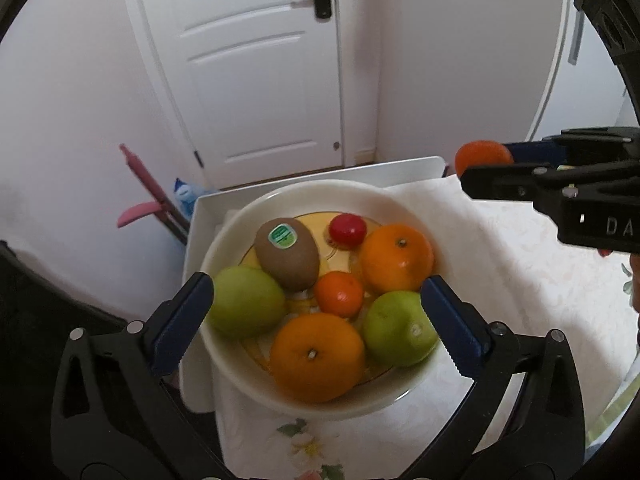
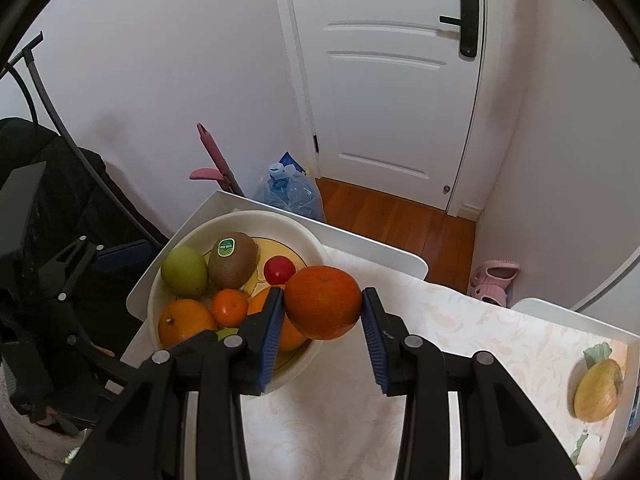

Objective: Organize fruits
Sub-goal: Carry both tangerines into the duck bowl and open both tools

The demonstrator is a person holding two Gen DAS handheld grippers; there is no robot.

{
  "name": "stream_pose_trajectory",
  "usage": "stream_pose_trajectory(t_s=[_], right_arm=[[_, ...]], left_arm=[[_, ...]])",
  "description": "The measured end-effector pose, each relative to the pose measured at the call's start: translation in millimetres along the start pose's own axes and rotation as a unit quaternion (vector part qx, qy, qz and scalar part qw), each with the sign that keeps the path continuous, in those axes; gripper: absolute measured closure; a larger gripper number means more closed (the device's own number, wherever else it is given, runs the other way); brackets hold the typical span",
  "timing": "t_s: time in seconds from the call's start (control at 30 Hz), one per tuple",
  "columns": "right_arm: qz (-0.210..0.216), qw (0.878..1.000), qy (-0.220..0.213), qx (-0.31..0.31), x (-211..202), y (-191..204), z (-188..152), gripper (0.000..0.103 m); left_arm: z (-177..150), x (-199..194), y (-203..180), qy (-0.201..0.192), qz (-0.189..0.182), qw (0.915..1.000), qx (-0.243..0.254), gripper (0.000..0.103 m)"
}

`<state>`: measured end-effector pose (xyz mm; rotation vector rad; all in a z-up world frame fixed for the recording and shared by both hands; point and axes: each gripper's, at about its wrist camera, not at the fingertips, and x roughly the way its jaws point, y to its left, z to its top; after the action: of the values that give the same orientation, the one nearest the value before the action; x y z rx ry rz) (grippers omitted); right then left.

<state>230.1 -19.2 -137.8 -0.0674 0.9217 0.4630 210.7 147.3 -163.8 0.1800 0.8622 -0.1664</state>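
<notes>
Right gripper [image 2: 322, 322] pinches a dark orange [image 2: 322, 302] between its blue pads, held above the table beside the white bowl [image 2: 236, 220] | Left gripper [image 1: 316, 320] spread wide over the bowl | Bowl holds kiwi [image 1: 287, 254], two green fruits, oranges, a small red fruit [image 1: 347, 230]

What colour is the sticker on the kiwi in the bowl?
Green with a white border, on the brown kiwi; clearest in the left wrist view.

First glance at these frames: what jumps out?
The white bowl piled with fruit at the table's far left corner, with the stickered kiwi at its back. Then the dark orange pinched in the right claw just beside the bowl, while the left claw hangs open over it.
</notes>
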Motion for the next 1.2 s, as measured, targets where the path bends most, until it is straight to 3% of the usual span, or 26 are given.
stream_pose_trajectory(t_s=[0.6,1.03,1.17,1.2], right_arm=[[0.068,0.995,0.020,-0.067,32,36,19,0.067],[0.087,0.990,0.037,-0.103,69,56,21,0.066],[0.094,0.990,0.027,-0.102,65,56,21,0.048],[0.093,0.990,0.027,-0.101,64,57,21,0.034]], left_arm=[[-22,-39,28,0.003,0.059,0.9958,-0.070,0.000],[-41,-42,39,0.018,0.077,0.9921,-0.097,0.000],[-44,-45,40,0.017,0.076,0.9918,-0.102,0.000],[-44,-46,40,0.017,0.076,0.9916,-0.103,0.000]])
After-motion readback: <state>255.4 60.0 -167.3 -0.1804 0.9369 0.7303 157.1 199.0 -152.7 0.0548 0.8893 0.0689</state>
